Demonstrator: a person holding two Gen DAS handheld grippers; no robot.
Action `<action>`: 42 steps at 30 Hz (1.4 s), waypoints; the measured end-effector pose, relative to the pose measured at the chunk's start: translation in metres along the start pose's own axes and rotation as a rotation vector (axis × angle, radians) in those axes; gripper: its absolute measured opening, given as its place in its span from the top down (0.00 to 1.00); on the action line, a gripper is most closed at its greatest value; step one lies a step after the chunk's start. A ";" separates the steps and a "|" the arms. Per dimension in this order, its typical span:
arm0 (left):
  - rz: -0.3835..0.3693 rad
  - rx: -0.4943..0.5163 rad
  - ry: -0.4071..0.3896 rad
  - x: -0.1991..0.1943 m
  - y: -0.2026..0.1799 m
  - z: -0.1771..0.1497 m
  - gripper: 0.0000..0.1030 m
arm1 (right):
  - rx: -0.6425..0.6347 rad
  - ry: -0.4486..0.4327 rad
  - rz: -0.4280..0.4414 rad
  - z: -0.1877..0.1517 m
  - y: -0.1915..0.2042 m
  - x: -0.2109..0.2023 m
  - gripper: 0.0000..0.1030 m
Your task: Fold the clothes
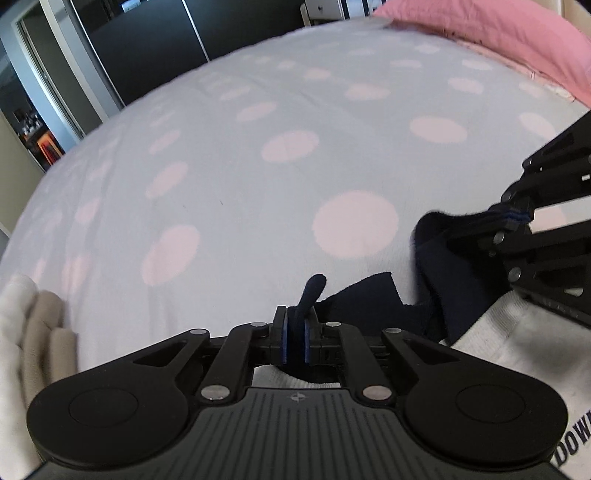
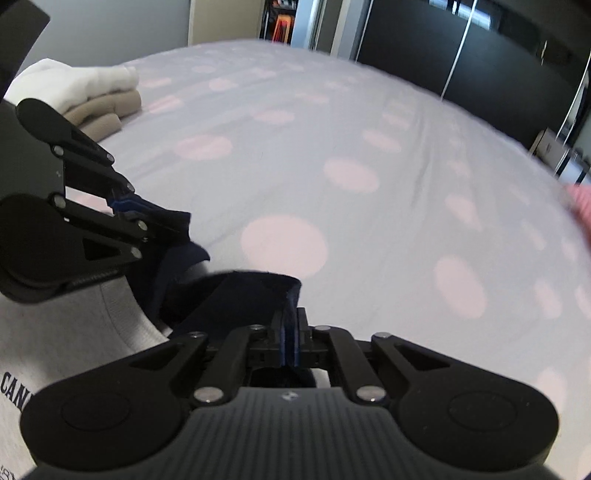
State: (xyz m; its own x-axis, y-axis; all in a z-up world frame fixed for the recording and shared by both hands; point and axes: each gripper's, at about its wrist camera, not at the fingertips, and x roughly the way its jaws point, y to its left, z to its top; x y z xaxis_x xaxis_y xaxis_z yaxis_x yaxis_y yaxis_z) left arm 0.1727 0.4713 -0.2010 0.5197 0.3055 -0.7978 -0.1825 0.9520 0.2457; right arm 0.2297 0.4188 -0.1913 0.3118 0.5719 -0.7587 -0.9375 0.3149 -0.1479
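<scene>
A white sweatshirt (image 1: 517, 347) with dark navy trim (image 1: 369, 299) and dark lettering lies on the bed; it also shows in the right wrist view (image 2: 66, 332). My left gripper (image 1: 296, 321) is shut on a fold of the navy trim, and a tab of it sticks up between the pads. My right gripper (image 2: 290, 328) is shut on another part of the navy trim (image 2: 240, 295). The right gripper shows at the right edge of the left wrist view (image 1: 521, 218), the left gripper at the left of the right wrist view (image 2: 120, 206). Both hold the cloth close together.
The bed sheet (image 1: 258, 177) is pale grey with pink dots. A stack of folded white and beige clothes (image 2: 96, 99) lies at the left; it also shows in the left wrist view (image 1: 29, 332). A pink pillow (image 1: 498, 33) lies at the far right. Dark wardrobe doors (image 2: 461, 48) stand beyond.
</scene>
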 end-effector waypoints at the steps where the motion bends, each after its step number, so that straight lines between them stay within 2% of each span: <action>1: 0.004 -0.005 0.000 0.002 0.001 -0.003 0.89 | 0.005 0.004 -0.001 0.000 -0.001 0.003 0.89; 3: 0.006 -0.037 -0.003 0.005 0.004 -0.002 0.83 | 0.023 0.013 -0.003 0.000 -0.003 0.007 0.85; 5: 0.003 -0.066 0.003 0.001 0.009 0.000 0.74 | 0.059 0.025 -0.017 0.003 -0.009 0.003 0.69; 6: 0.001 -0.080 0.005 -0.002 0.011 0.001 0.69 | 0.085 0.024 -0.016 0.001 -0.015 -0.001 0.56; 7: -0.010 -0.091 -0.013 -0.010 0.014 0.001 0.68 | 0.114 0.020 -0.012 0.000 -0.021 -0.005 0.50; 9: -0.019 -0.097 -0.067 -0.030 0.026 -0.002 0.51 | 0.171 -0.001 0.021 -0.003 -0.040 -0.023 0.47; 11: -0.023 -0.107 -0.105 -0.053 0.039 -0.010 0.45 | 0.221 -0.020 0.031 -0.007 -0.058 -0.045 0.43; 15: -0.035 -0.107 -0.122 -0.095 0.064 -0.032 0.42 | 0.284 -0.013 0.011 -0.025 -0.089 -0.082 0.43; 20: 0.061 -0.116 -0.096 -0.132 0.087 -0.067 0.42 | 0.322 0.078 -0.056 -0.057 -0.112 -0.097 0.43; 26: 0.151 -0.174 0.002 -0.156 0.124 -0.124 0.42 | 0.348 0.241 -0.095 -0.109 -0.116 -0.104 0.42; 30: 0.185 -0.203 0.055 -0.164 0.142 -0.161 0.42 | 0.359 0.322 -0.130 -0.137 -0.120 -0.098 0.31; 32: 0.196 -0.214 0.079 -0.167 0.149 -0.178 0.42 | 0.381 0.332 -0.114 -0.149 -0.121 -0.096 0.32; 33: 0.202 -0.219 0.090 -0.169 0.152 -0.186 0.42 | 0.393 0.326 -0.102 -0.152 -0.121 -0.097 0.40; 34: 0.204 -0.225 0.100 -0.168 0.154 -0.193 0.42 | 0.403 0.318 -0.090 -0.154 -0.121 -0.099 0.57; 35: 0.203 -0.231 0.106 -0.167 0.156 -0.198 0.42 | 0.385 0.315 -0.089 -0.154 -0.118 -0.101 0.66; 36: 0.200 -0.236 0.111 -0.165 0.157 -0.202 0.42 | 0.359 0.314 -0.091 -0.153 -0.114 -0.103 0.87; 37: 0.195 -0.240 0.116 -0.162 0.157 -0.205 0.42 | 0.323 0.312 -0.099 -0.151 -0.110 -0.105 0.93; 39: 0.184 -0.244 0.126 -0.156 0.157 -0.209 0.42 | 0.275 0.295 -0.169 -0.147 -0.106 -0.109 0.93; 41: 0.183 -0.238 0.130 -0.149 0.153 -0.209 0.45 | 0.279 0.290 -0.240 -0.147 -0.111 -0.109 0.94; 42: 0.190 -0.234 0.130 -0.146 0.152 -0.209 0.54 | 0.301 0.308 -0.250 -0.149 -0.115 -0.106 0.94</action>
State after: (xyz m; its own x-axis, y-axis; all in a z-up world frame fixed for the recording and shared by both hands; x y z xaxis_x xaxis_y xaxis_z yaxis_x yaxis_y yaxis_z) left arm -0.1049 0.5674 -0.1622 0.3501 0.4577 -0.8173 -0.4608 0.8438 0.2751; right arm 0.2813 0.2089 -0.1885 0.4186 0.2153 -0.8823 -0.7395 0.6447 -0.1936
